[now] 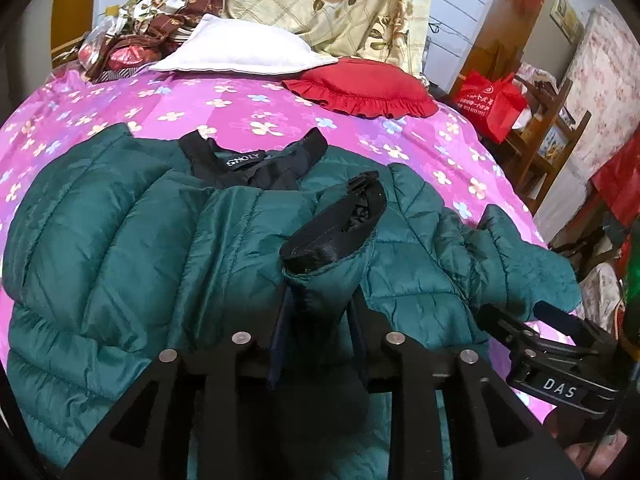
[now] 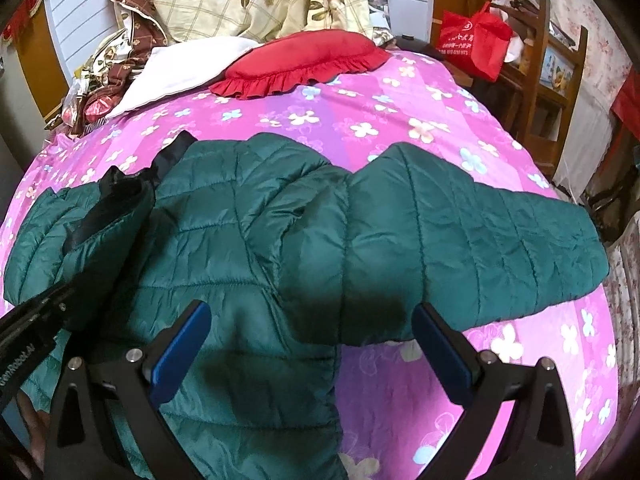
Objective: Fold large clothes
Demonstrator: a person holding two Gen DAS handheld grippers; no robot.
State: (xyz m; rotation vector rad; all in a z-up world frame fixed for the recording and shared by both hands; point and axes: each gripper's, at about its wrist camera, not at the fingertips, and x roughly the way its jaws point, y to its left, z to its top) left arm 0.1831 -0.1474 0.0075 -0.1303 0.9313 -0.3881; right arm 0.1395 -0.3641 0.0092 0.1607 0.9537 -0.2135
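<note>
A dark green quilted puffer jacket (image 1: 120, 240) with a black collar lies spread on a pink flowered bedspread (image 1: 248, 104). My left gripper (image 1: 318, 292) is shut on a black-lined cuff of the jacket's sleeve (image 1: 332, 232) and holds it over the jacket's body. My right gripper (image 2: 312, 320) is open, its blue pads (image 2: 180, 348) either side of the jacket (image 2: 248, 240) near where the right sleeve (image 2: 480, 248) joins the body. The right sleeve stretches out to the right. The left gripper shows at the left edge of the right wrist view (image 2: 28, 328).
A red frilled cushion (image 1: 360, 88) and a white pillow (image 1: 240, 50) lie at the head of the bed, with piled floral bedding (image 1: 320, 0) behind. A red bag (image 1: 490, 100) sits on wooden furniture at the right, past the bed edge.
</note>
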